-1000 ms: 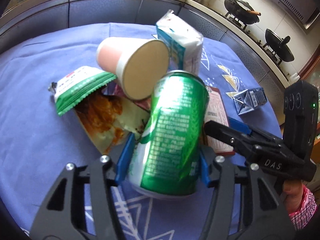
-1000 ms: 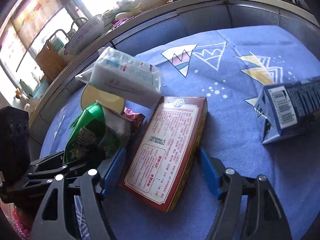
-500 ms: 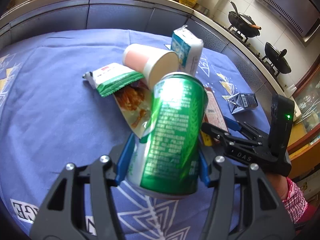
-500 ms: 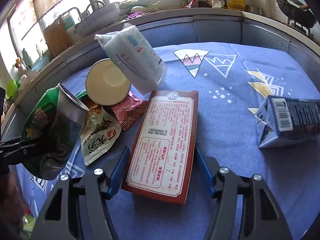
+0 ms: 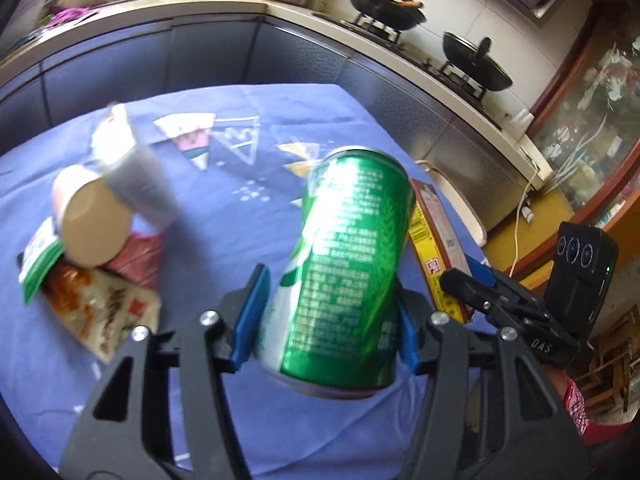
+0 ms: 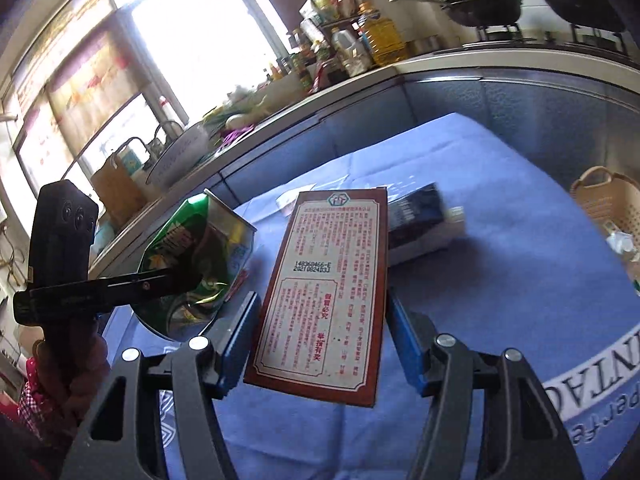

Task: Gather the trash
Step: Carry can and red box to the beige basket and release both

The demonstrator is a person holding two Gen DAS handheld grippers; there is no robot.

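Lifted since a second ago: green can (image 5: 344, 264) clenched in left claw (image 5: 326, 320), red box (image 6: 328, 292) clenched in right claw (image 6: 320, 336), both clear of tabletop (image 6: 500, 280). Nothing binned yet. Left on cloth: paper cup (image 5: 90, 220), wrappers (image 5: 100, 308), carton (image 6: 420, 220). Basket (image 6: 608, 200) near.

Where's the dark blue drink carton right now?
In the right wrist view, the dark blue drink carton lies on the blue tablecloth, just behind the flat red printed box in the right gripper, left of the beige basket.
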